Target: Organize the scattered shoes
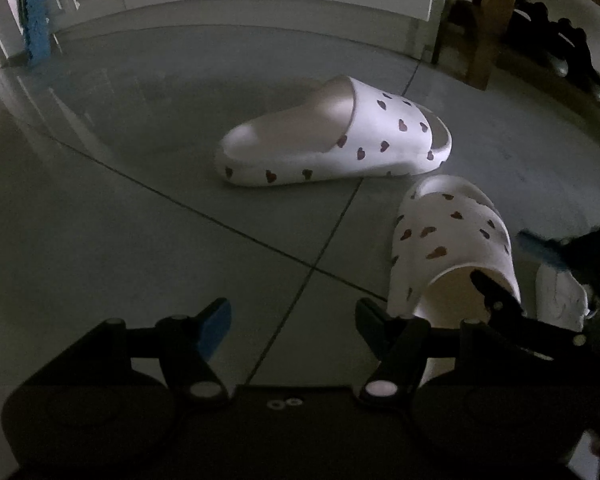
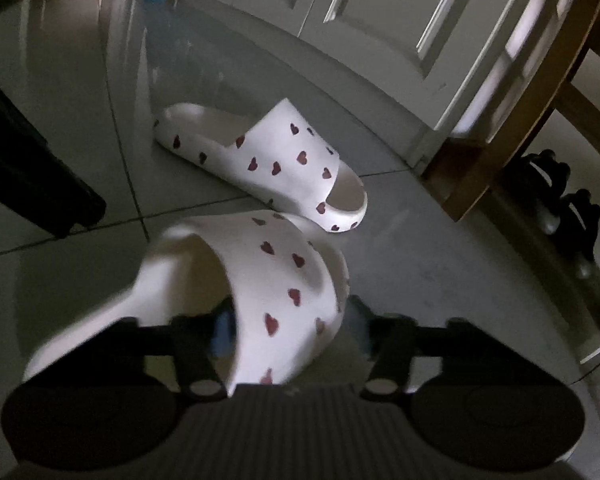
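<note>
Tiled floor [image 2: 440,248], slipper strap [image 2: 284,292] between right tool [image 2: 288,328] fingers.

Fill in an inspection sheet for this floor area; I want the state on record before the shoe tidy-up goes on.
Surface: glossy grey tiled floor, dim light.
Job's things: far heart slipper flat on floor; near heart slipper with right gripper at its strap.
Clutter: dark shoes under wooden bench; blue mop by the wall.
Grippers: left gripper open over bare tile; right gripper with one finger inside the strap, one outside, clamped on it.
Cables: nothing seen.
Surroundings: white panelled doors.
</note>
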Available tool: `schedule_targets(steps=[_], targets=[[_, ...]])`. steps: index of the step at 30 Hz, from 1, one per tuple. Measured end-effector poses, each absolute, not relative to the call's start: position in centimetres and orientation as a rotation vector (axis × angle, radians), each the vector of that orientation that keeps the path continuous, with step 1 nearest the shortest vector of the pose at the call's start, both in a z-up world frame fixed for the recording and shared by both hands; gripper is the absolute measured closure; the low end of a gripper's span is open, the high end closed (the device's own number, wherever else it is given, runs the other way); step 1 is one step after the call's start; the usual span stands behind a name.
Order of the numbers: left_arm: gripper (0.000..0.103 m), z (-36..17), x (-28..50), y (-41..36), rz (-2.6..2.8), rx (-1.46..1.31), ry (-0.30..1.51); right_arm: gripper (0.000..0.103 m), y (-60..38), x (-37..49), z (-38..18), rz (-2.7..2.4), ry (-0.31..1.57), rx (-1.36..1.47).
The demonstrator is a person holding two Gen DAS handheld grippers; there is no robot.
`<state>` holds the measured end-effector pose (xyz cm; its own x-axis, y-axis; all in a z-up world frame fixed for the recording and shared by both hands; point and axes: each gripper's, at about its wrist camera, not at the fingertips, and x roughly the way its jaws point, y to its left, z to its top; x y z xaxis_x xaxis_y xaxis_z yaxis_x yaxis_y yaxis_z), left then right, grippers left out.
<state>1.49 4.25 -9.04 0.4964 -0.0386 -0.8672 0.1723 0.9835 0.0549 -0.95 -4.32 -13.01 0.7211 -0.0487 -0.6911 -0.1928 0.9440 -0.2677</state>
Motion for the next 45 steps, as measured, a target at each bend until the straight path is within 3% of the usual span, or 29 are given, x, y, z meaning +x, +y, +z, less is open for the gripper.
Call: schedule_targets(steps=[6, 8, 19, 28, 37, 45], targets=[[0.034, -8.9, 1.4, 4.4, -0.162, 0.130, 1.062, 0.085, -5.8, -1.0, -12.4, 0.045, 0.729, -0.250], [0.034, -8.6, 1.5, 4.2, -0.187, 0.122, 1.071, 0.087, -6.5, -0.9, -11.9, 0.037, 0.725, -0.227], [0.034, -5.3, 1.6, 0.8, -0.323, 0.162, 0.998, 0.087, -9.9, -2.4, -7.2, -0.009, 0.654, -0.162], [0.034, 1.7, -0.3, -8.0, -0.686, 0.410, 0.755, 0.087, -16.0, -6.7, -1.5, -0.074, 0.661, -0.207], [0.034, 3.2, -5.9, -20.7, -1.203, 0.450, 0.756, 0.087, -25.8, -17.3, 3.2, -0.391, 0.799, -0.200], [0.034, 1.2, -13.5, -30.5, -1.426, 0.459, 0.781, 0.087, -33.3, -29.2, 1.8, -0.755, 0.840, -0.060]])
